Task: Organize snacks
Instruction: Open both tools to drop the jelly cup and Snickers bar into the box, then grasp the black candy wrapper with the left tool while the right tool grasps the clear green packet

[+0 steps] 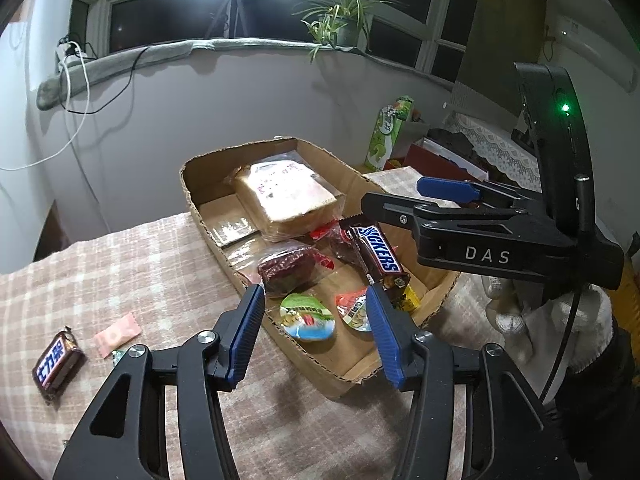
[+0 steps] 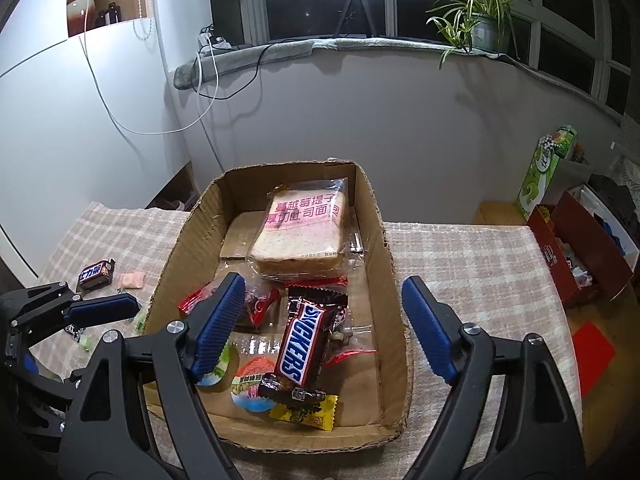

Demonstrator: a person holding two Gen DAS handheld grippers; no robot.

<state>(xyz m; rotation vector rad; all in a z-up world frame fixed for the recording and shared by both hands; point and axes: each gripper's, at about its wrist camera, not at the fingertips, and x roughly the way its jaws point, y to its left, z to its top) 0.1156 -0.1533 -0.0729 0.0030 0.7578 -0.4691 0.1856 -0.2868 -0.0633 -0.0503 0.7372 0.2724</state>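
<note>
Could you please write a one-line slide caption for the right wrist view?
Open right gripper hovers over a cardboard box holding a Snickers bar and packaged bread.

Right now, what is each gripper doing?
Left gripper: open, holding nothing.
Right gripper: open, empty, above the cardboard box.

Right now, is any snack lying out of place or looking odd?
Yes. A small chocolate bar and a pink candy lie on the checked cloth, outside the cardboard box that holds the other snacks. In the box, the Snickers bar lies tilted on top of other wrappers.
</note>
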